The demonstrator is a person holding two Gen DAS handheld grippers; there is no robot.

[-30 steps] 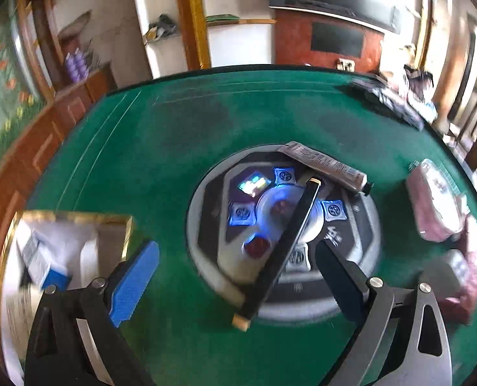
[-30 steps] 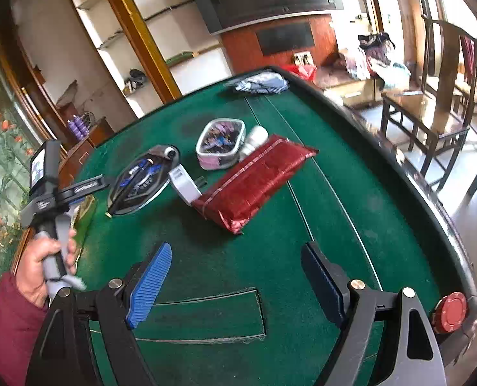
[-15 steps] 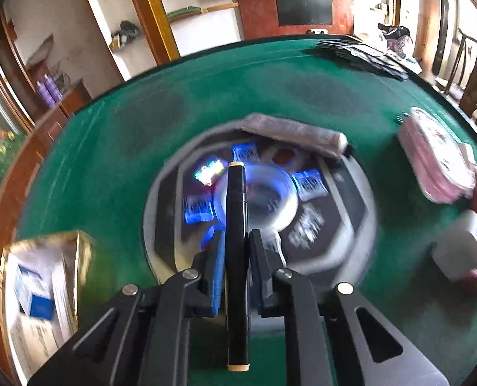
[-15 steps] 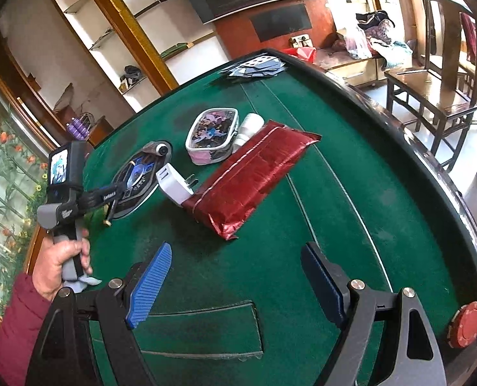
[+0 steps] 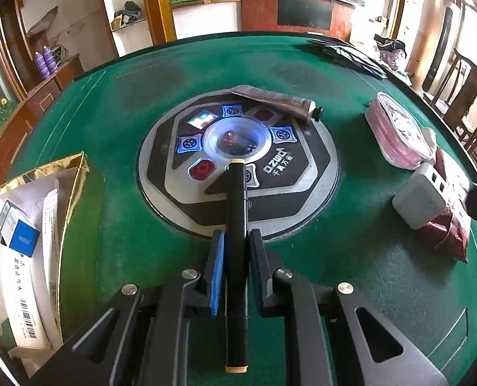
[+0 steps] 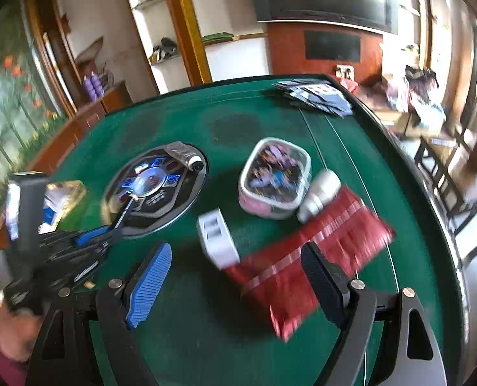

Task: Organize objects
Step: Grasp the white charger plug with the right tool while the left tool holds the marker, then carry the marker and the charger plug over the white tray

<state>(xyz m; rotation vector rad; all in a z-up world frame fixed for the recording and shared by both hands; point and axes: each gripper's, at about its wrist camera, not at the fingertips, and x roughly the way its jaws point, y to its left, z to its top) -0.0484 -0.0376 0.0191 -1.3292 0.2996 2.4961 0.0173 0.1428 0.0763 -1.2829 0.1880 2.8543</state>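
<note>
Pads of the left gripper (image 5: 235, 276) are clamped on a black marker pen (image 5: 236, 257), its far tip over the round control panel (image 5: 303, 193) at the centre of the green table (image 5: 109, 112). That's the pick-up step done, I'd say. Next call: carry the pen left to the gold-edged box (image 5: 74, 173), already holding small cartons, and release inside. The right gripper (image 6: 235, 276) hangs wide apart and empty above the white charger (image 6: 216, 241) and red pouch (image 6: 335, 241).
</note>
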